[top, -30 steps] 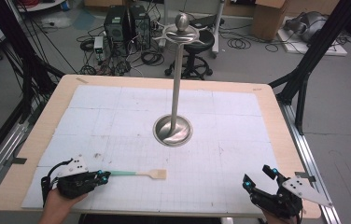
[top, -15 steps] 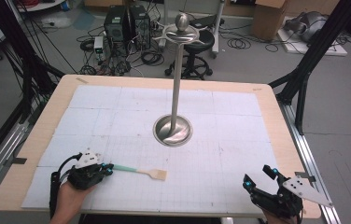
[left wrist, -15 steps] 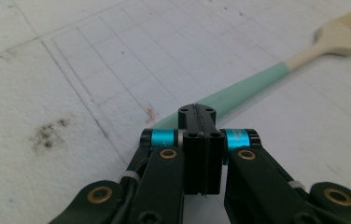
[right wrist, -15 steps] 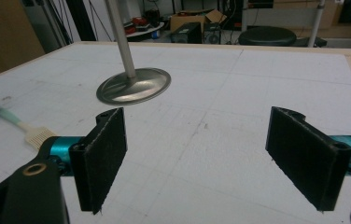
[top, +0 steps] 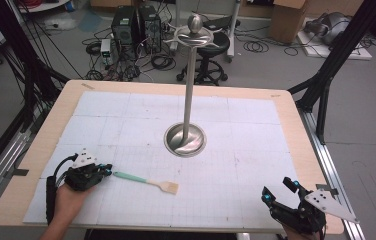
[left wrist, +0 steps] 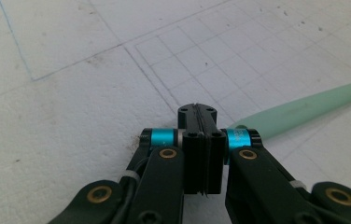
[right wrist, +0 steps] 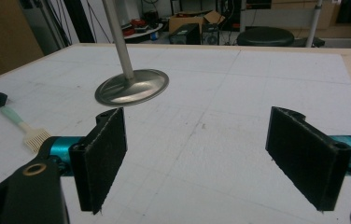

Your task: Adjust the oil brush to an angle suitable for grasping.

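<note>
One brush [top: 146, 180] lies flat near the table's [top: 41, 150] front edge, its green handle tip just beside the left gripper [top: 107, 170], whose jaws are pressed together on nothing, bristles toward the distant, wide-open right gripper [top: 276, 192].
</note>
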A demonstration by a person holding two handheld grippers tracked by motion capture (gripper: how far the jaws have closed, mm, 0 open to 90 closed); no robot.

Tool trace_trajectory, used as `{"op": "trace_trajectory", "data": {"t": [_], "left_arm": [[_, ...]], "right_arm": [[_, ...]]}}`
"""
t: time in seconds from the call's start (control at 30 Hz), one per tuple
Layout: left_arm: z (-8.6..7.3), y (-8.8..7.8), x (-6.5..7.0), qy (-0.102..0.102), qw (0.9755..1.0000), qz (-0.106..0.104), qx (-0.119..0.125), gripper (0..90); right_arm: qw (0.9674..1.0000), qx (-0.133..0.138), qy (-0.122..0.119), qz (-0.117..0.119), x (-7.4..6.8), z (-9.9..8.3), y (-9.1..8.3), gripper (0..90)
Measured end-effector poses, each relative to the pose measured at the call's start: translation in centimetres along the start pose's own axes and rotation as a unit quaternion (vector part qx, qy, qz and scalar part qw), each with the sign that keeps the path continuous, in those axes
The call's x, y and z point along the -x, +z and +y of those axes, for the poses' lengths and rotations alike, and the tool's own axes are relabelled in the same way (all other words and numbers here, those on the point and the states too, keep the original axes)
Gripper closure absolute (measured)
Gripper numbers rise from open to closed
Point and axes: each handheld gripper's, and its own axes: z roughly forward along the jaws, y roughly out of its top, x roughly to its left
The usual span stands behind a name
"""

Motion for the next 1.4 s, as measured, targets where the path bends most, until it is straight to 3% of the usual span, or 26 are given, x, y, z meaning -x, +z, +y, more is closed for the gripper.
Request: {"op": "trace_trajectory", "data": {"t": [0.17, 0.5, 0.67, 0.73, 1.03, 1.13, 1.27, 1.37, 1.4], "left_arm": [[0.1, 0.1, 0.7, 0.012, 0.9997, -0.019, -0.005, 89.4], [0.3, 0.5, 2.0, 0.004, 0.9994, -0.034, -0.003, 89.5], [0.9, 1.4, 3.9, 0.018, 0.9986, -0.049, -0.004, 89.4], [1.4, 2.2, 5.4, 0.034, 0.9976, -0.060, -0.002, 89.5], [2.6, 4.1, 8.6, 0.042, 0.9954, -0.086, 0.003, 89.4], [3.2, 4.9, 10.1, 0.046, 0.9935, -0.104, 0.002, 89.4], [3.9, 5.8, 11.6, 0.060, 0.9919, -0.112, 0.003, 89.2], [4.0, 5.7, 11.6, 0.051, 0.9913, -0.120, 0.014, 84.5], [4.2, 5.2, 11.2, 0.037, 0.9914, -0.122, 0.033, 80.3]], "right_arm": [[1.0000, 0.000, -0.002, 0.001, -0.1, 0.0, 0.1, 19.3], [1.0000, -0.002, -0.002, 0.002, -0.1, 0.0, 0.2, 19.3], [1.0000, -0.003, -0.001, 0.002, -0.1, 0.0, 0.2, 19.5], [1.0000, -0.003, -0.002, 0.001, -0.1, 0.0, 0.2, 19.5], [1.0000, -0.001, 0.002, -0.001, 0.0, 0.0, 0.0, 19.5], [1.0000, -0.001, -0.001, 0.000, 0.1, 0.0, 0.1, 19.5], [1.0000, -0.004, -0.001, 0.002, 0.0, 0.0, 0.1, 19.5], [1.0000, -0.004, 0.000, 0.002, 0.0, 0.0, 0.1, 19.5], [1.0000, -0.004, 0.000, 0.002, 0.0, 0.0, 0.1, 19.5]]}}
